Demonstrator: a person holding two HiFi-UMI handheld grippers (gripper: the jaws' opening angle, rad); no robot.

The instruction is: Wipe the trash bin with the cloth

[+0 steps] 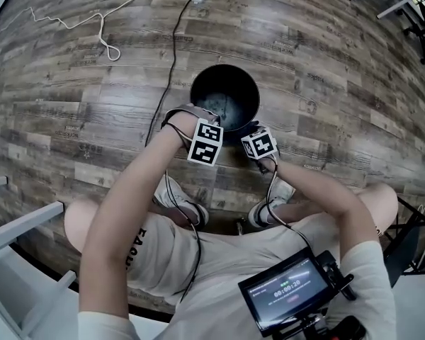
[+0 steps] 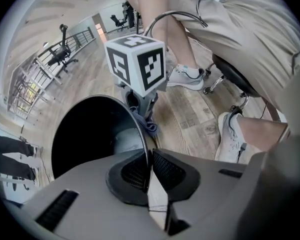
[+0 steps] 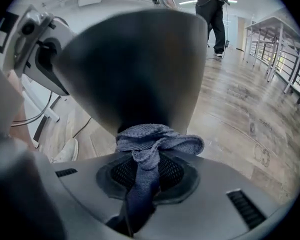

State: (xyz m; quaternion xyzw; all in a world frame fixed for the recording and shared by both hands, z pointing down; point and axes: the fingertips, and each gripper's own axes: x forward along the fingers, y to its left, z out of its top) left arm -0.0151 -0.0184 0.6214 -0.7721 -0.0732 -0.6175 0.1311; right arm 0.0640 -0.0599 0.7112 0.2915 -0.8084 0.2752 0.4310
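The left gripper (image 2: 149, 168) is clenched on the rim of the bin (image 1: 230, 83). The thin black edge is pinched between its pads at the near-left side of the opening. The bin stands upright on the wood floor (image 1: 326, 62), just ahead of the person's shoes (image 1: 180, 200), with a cable (image 1: 171, 55) running past its left side. The right gripper (image 3: 146, 173) grasps the cloth (image 3: 155, 138). A knotted bunch of it sticks out past the jaws and lies against the bin's outer wall on the near-right side, a little below the rim.

The step in hand looks like wiping the outside wall while the other hand steadies the bin. To do it well:

- **Left grip:** it needs to be firm enough that the light bin neither tips nor spins under the push.
- **Contact:** only the cloth bunch should touch the wall, not the hard jaw tips.
- **Strokes:** they should run in overlapping passes from the rim down.
- **Pressure:** it should aim toward the left gripper's hold, so the bin does not slide away.
- **Fresh wall:** turning the bin by its rim would bring the next part of the wall to the cloth.
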